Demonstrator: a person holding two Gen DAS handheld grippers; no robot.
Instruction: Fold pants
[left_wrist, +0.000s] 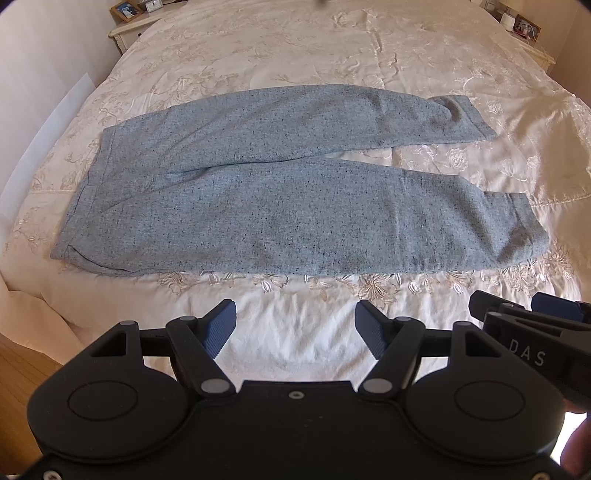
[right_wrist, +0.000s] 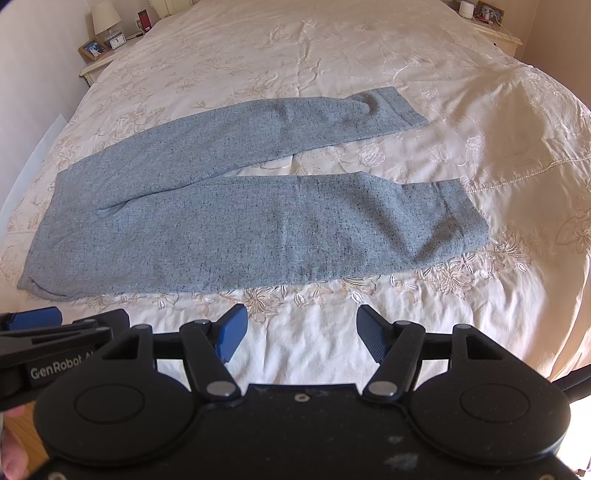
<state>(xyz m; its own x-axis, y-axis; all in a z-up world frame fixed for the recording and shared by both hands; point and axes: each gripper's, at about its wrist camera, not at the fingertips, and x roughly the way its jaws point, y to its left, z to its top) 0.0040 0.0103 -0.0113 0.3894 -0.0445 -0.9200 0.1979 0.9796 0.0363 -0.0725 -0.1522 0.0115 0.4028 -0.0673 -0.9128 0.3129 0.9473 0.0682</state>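
Both grippers, left (left_wrist: 294, 328) and right (right_wrist: 302, 332), fingers apart, short of pants (left_wrist: 280, 206). My worry: slick bedspread (left_wrist: 332, 55) bunching underneath, skewing fold.

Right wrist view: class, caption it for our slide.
Open right gripper above bedspread, gray pants lying unfolded ahead.

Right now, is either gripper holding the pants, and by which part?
Nothing is held. Left gripper and right gripper are open above the bedspread, short of the pants.
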